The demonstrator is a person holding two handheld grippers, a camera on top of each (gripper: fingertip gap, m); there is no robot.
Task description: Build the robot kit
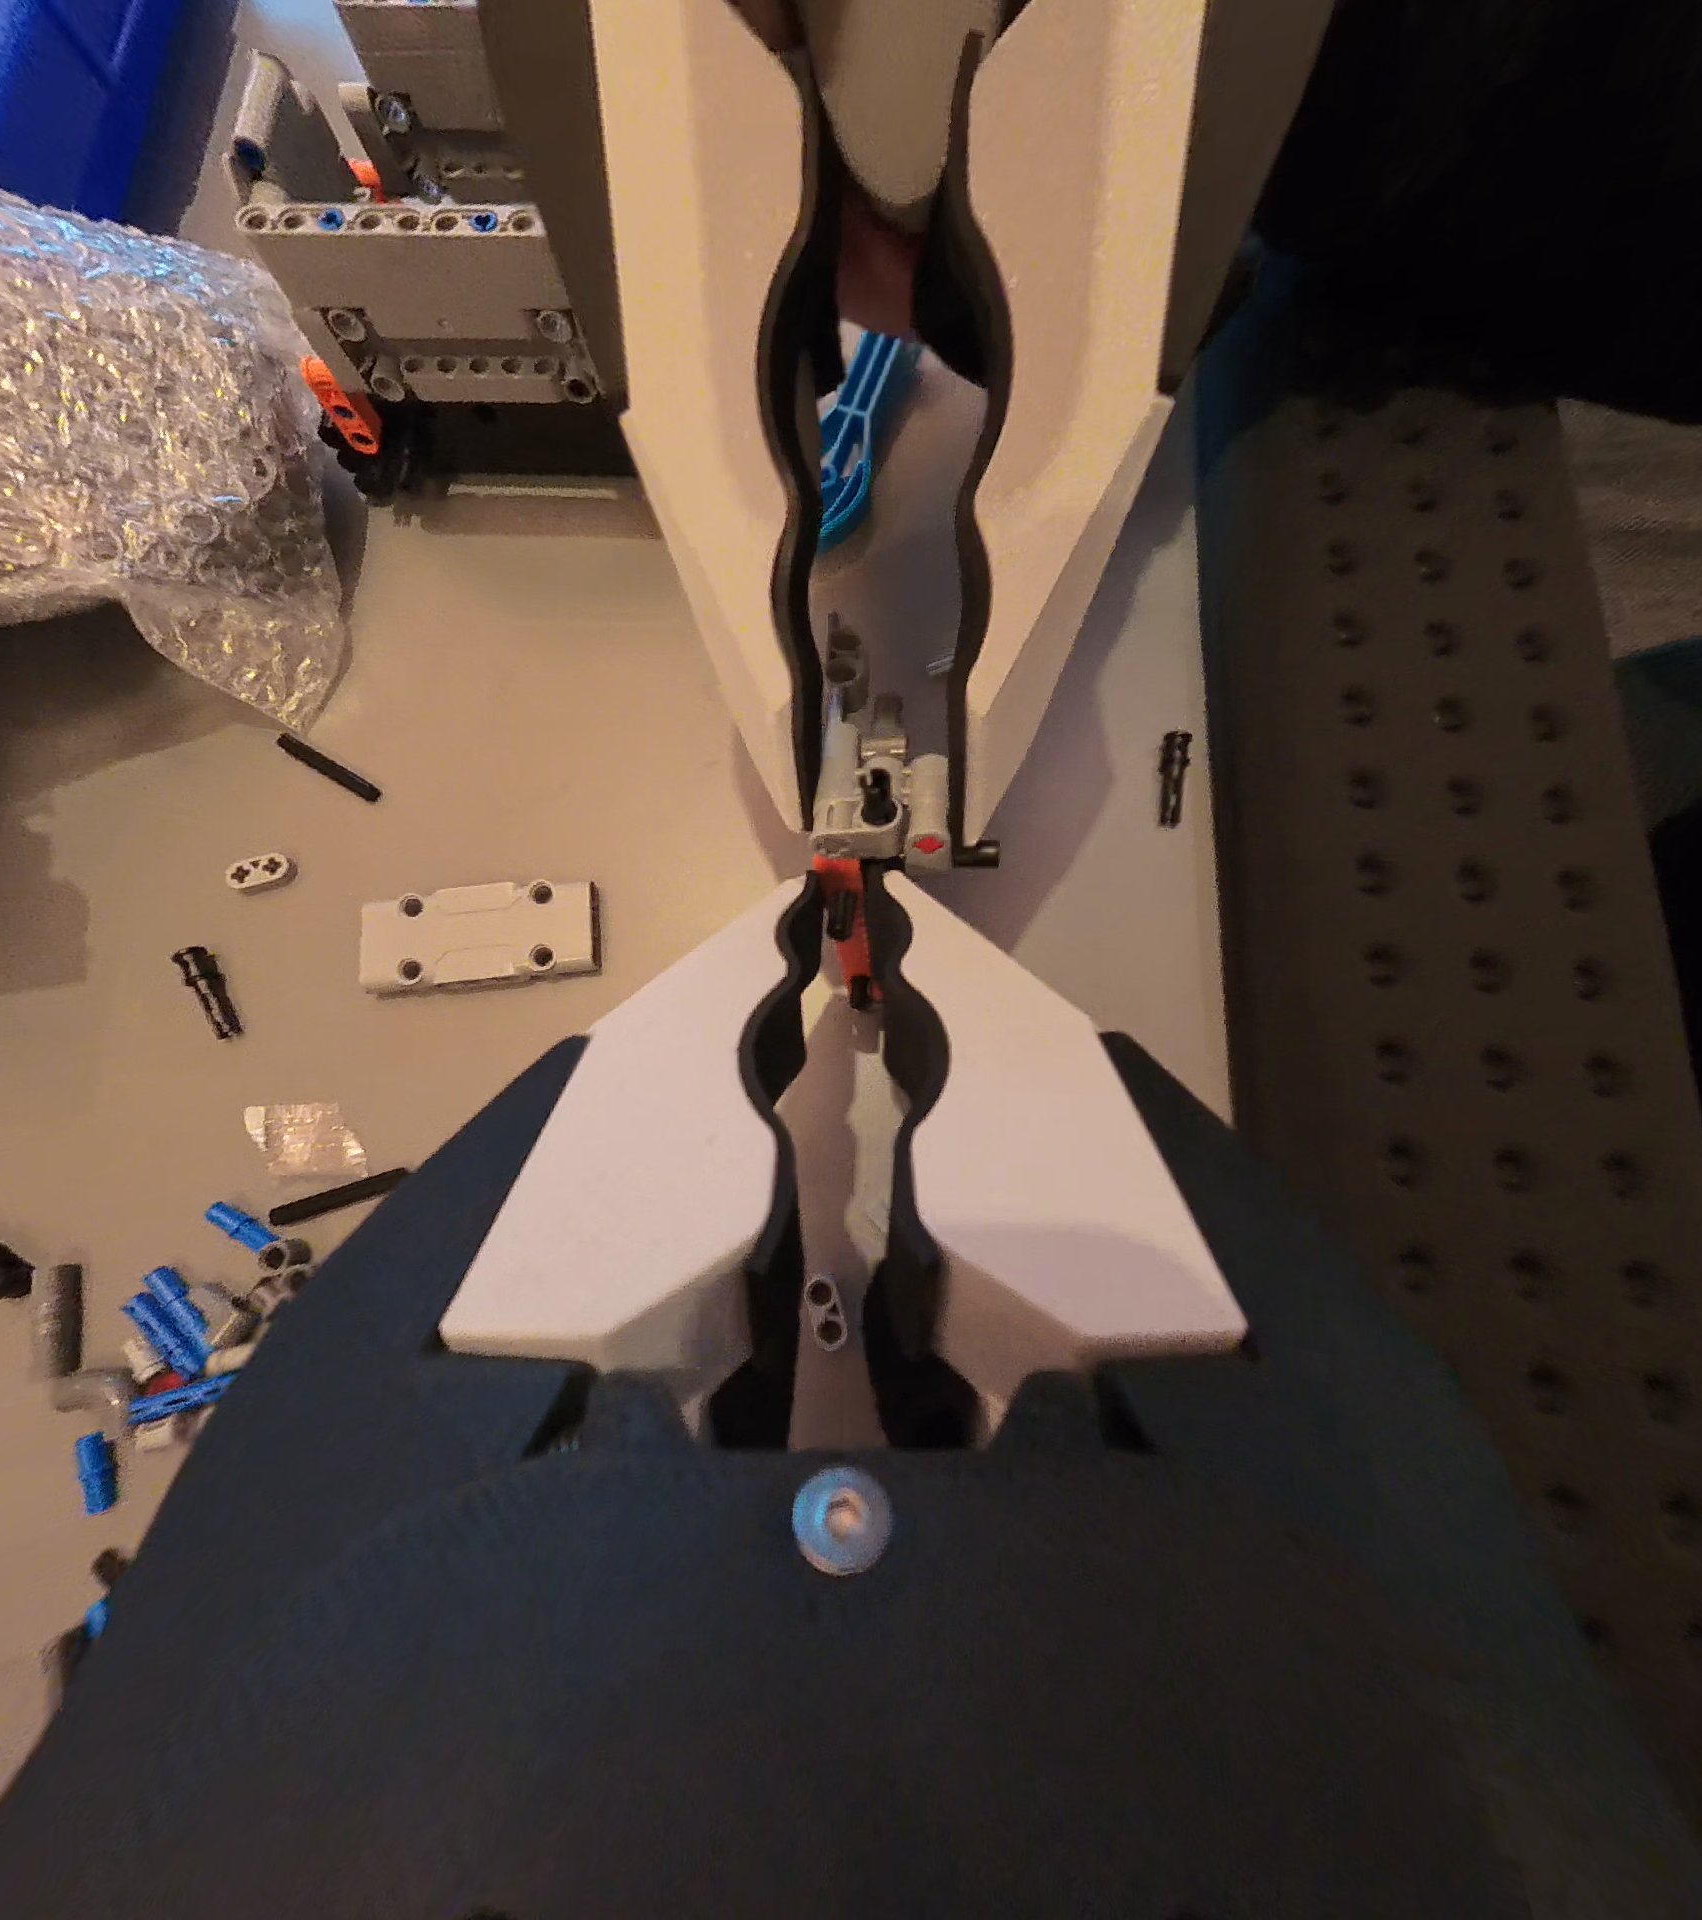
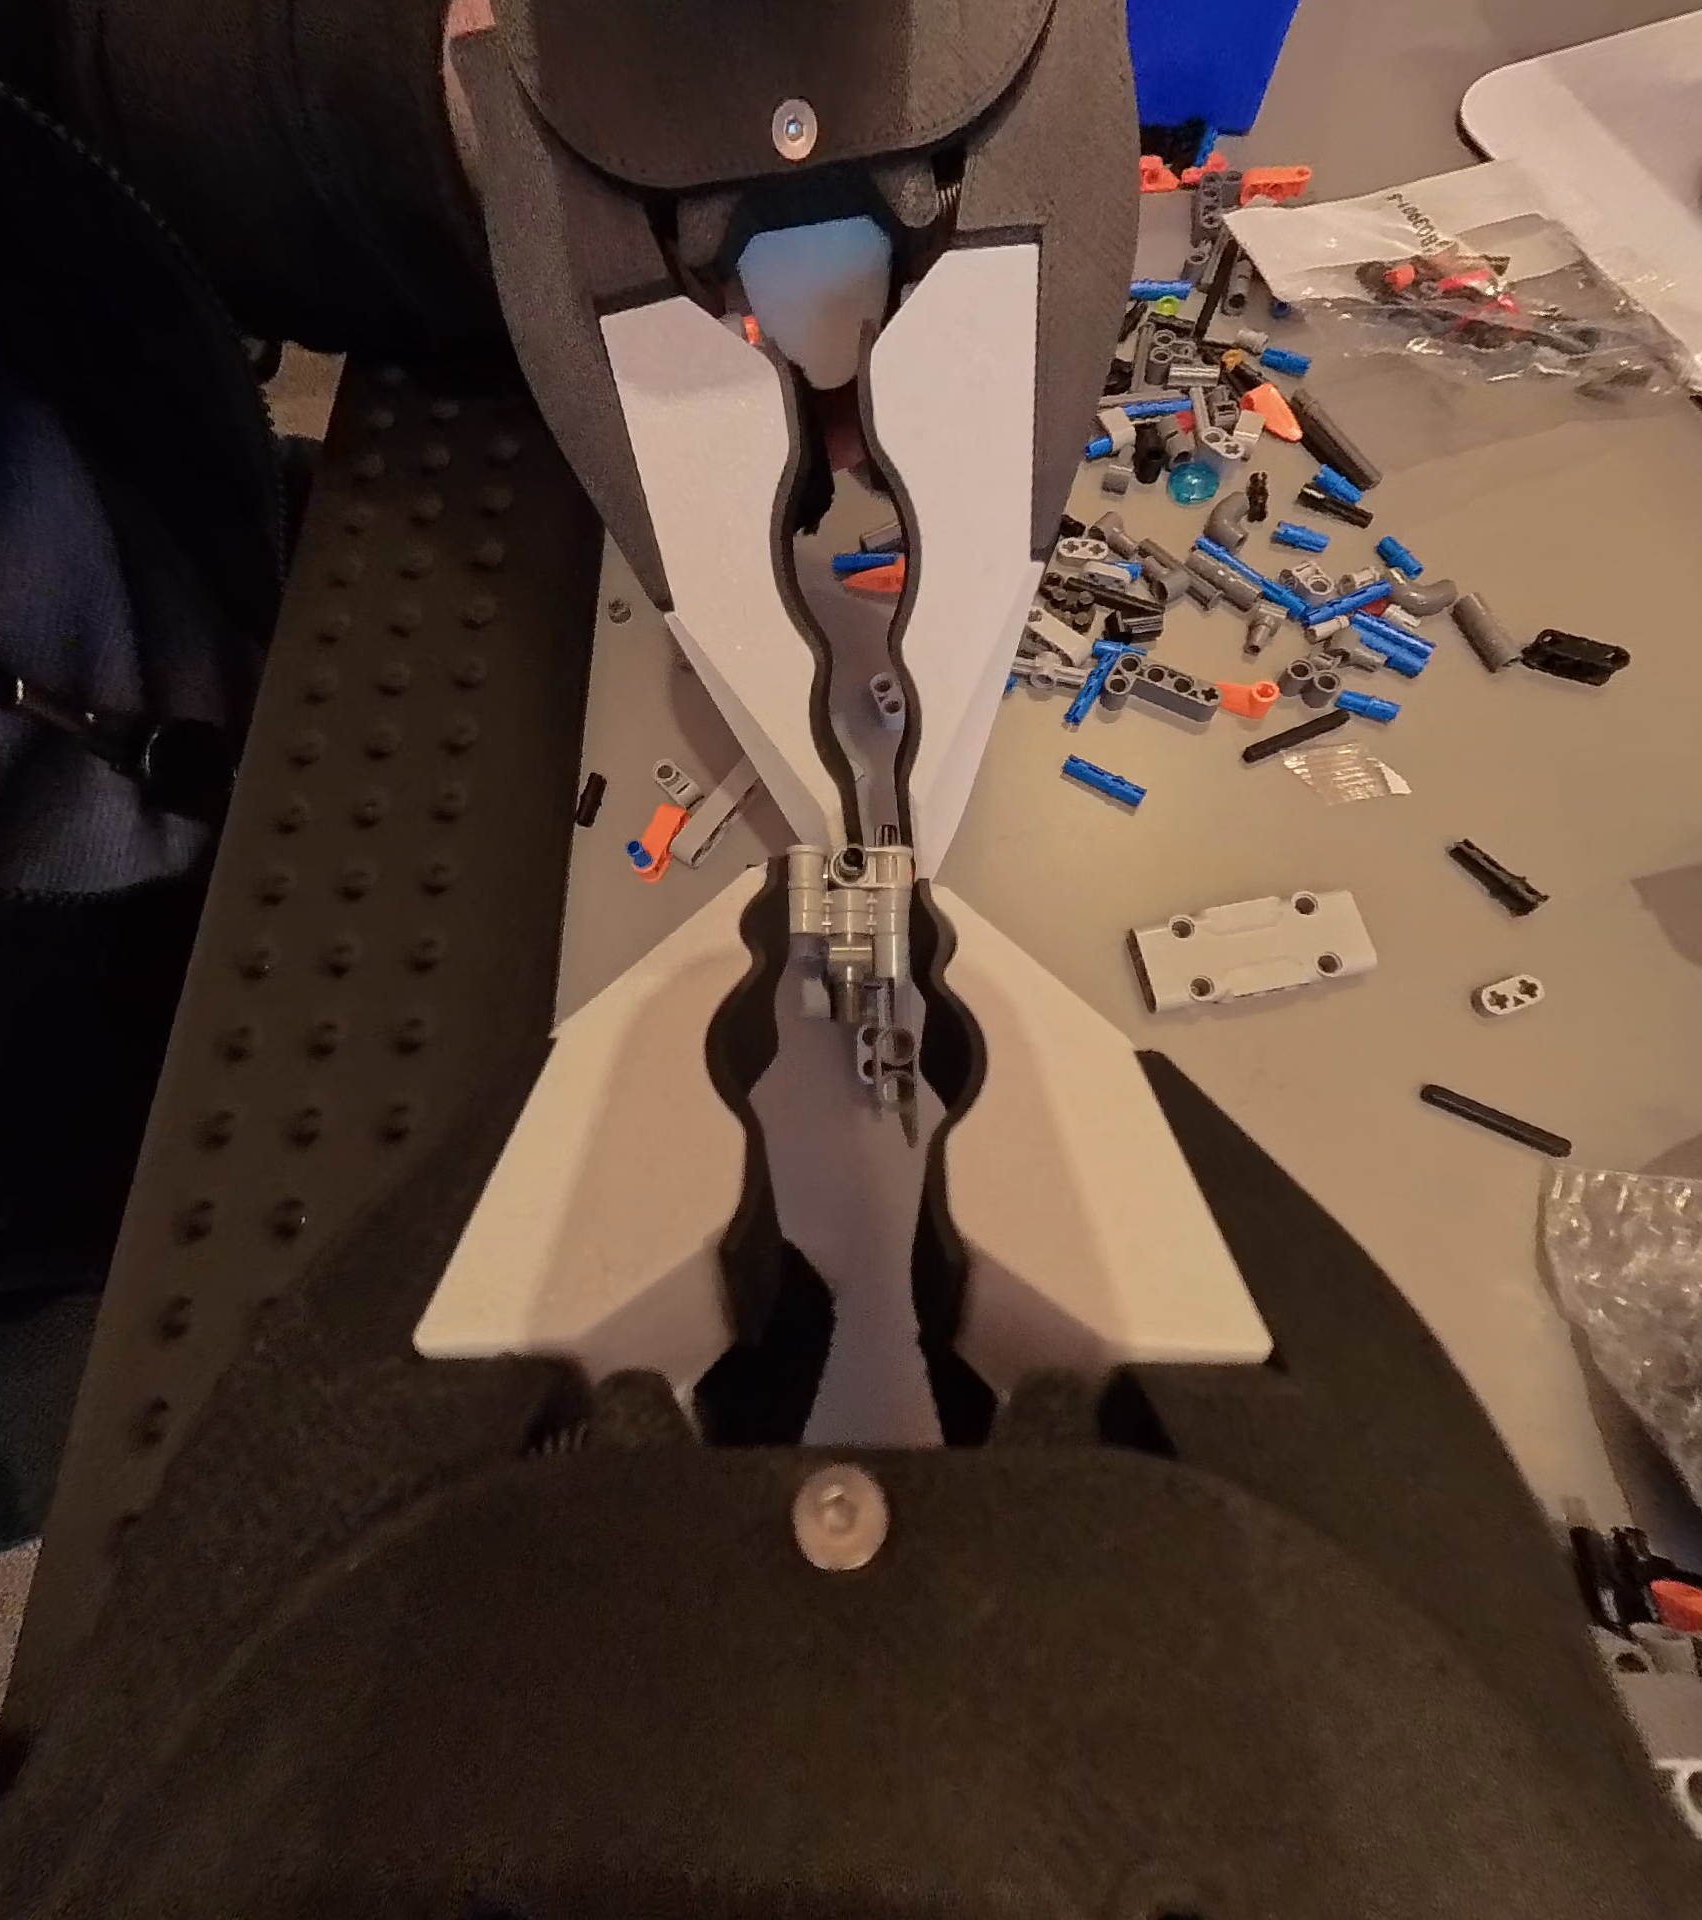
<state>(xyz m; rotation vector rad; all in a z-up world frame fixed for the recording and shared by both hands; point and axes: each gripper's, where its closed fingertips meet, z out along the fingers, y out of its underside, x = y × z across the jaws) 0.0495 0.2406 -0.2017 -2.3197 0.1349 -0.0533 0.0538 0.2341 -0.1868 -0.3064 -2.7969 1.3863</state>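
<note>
Fingertips of the left tool (image 1: 849,902) pinch a small orange and black piece (image 1: 852,930), clenched on it at the very tip. Directly opposite, the right tool (image 1: 883,821) meets it nose to nose, gripping a grey assembly of plastic building parts (image 1: 873,805); the two held pieces touch. To the left on the grey desk (image 1: 535,727) lie a flat grey panel (image 1: 480,937), loose black pins, a scatter of blue and grey parts (image 1: 166,1340), bubble wrap (image 1: 88,436) and a larger grey built frame (image 1: 411,270). A dark perforated board (image 1: 1470,935) runs along the right.

From the right wrist view, the right tool (image 2: 852,883) is clenched on the grey assembly (image 2: 847,914), which reaches back between its fingers. The left tool (image 2: 862,831) faces it, tip touching the assembly. A pile of small parts (image 2: 1242,582), a clear bag (image 2: 1470,291) and the panel (image 2: 1252,951) lie to the right.
</note>
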